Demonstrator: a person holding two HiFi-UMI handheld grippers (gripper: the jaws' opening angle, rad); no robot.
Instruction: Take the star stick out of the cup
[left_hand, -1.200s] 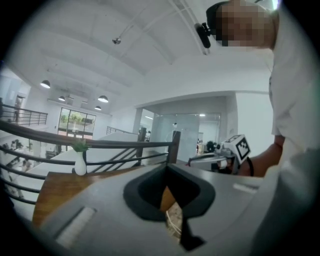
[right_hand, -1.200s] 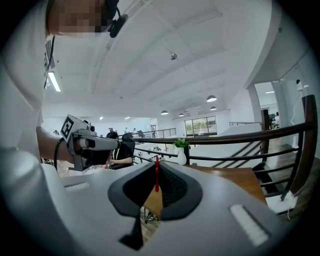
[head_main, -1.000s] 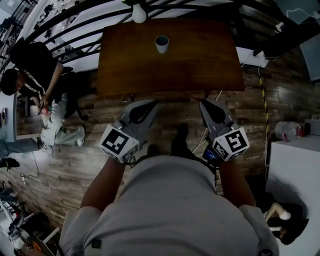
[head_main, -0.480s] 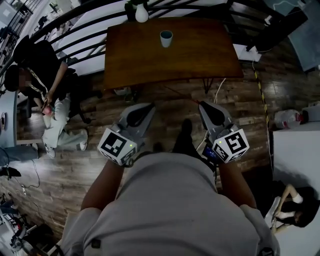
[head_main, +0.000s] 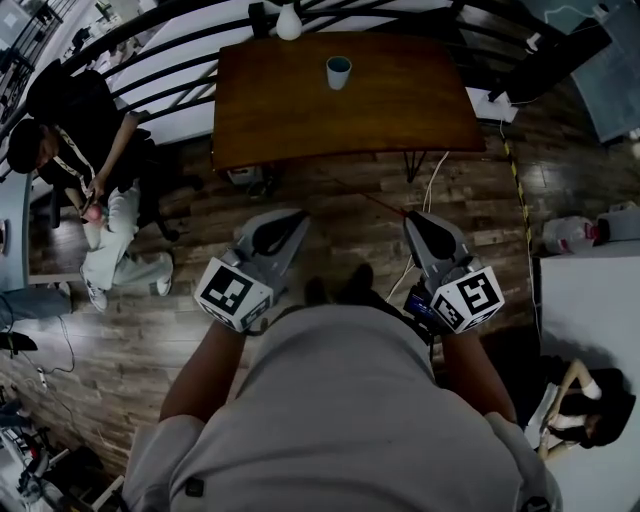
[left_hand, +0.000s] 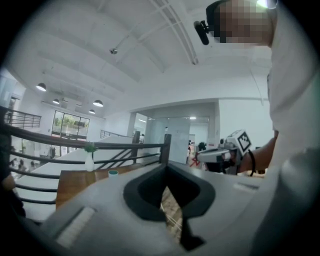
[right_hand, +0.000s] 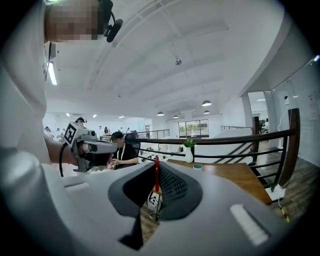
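A small white cup (head_main: 338, 72) with a teal inside stands on the far half of a brown wooden table (head_main: 400, 110); I see nothing sticking out of it. Both grippers hang over the plank floor, well short of the table. My right gripper (head_main: 413, 217) is shut on a thin red stick (head_main: 365, 196), which slants from its tips toward the table's near edge. The stick (right_hand: 156, 175) also shows in the seam of the right gripper's jaws; no star shape is discernible. My left gripper (head_main: 293, 216) is shut with nothing in it. The cup is small and distant in the left gripper view (left_hand: 113, 173) and the right gripper view (right_hand: 198, 166).
A white vase (head_main: 289, 22) stands at the table's far edge by a dark railing (head_main: 170, 90). A person sits on a chair (head_main: 70, 150) to the left. Cables (head_main: 425, 180) trail under the table. At the right are a white jug (head_main: 565, 235) and a white counter (head_main: 590, 320).
The table and cup have slid up and become smaller in the head view, as the person backs away. Both grippers stay shut, the right one still holding the stick.
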